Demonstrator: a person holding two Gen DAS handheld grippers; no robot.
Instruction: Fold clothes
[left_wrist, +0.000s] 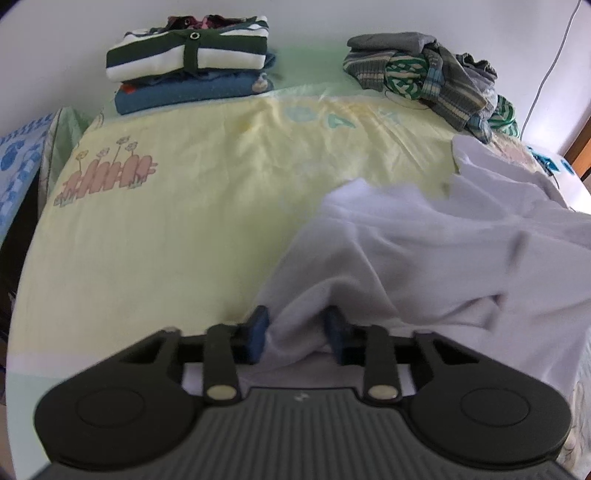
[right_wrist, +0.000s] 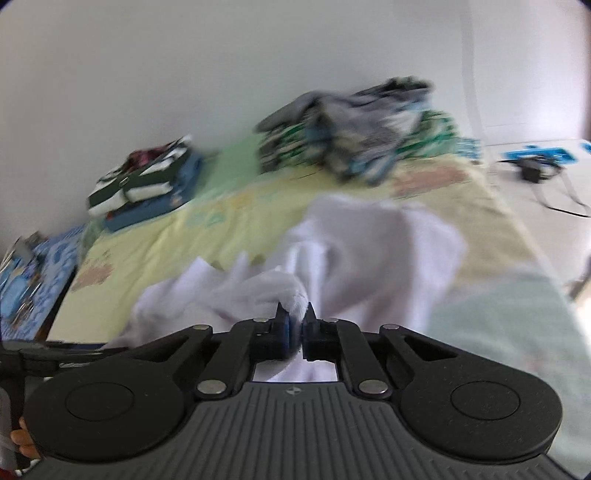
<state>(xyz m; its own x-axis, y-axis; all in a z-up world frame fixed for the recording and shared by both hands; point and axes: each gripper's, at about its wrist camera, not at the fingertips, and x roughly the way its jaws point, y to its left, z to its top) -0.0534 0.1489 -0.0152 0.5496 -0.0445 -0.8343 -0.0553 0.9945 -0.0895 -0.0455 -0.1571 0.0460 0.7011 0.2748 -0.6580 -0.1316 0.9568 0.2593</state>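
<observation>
Left gripper (left_wrist: 297, 328): fingers spread apart, white cloth (left_wrist: 424, 258) lying between them.
Right gripper (right_wrist: 295, 325): fingers pinched tight on the cloth.

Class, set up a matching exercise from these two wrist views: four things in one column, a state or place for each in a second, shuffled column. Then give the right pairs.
Things
1. white garment
2. striped top
3. unfolded pile
4. right gripper

States or places
A. folded, on top of the far-left stack
B. shut on white cloth
C. loose heap at the far right of the bed
D. spread rumpled on the yellow sheet, cloth between the left gripper's fingers

Pairs: 1-D, 2-A, 3-C, 4-B
</observation>
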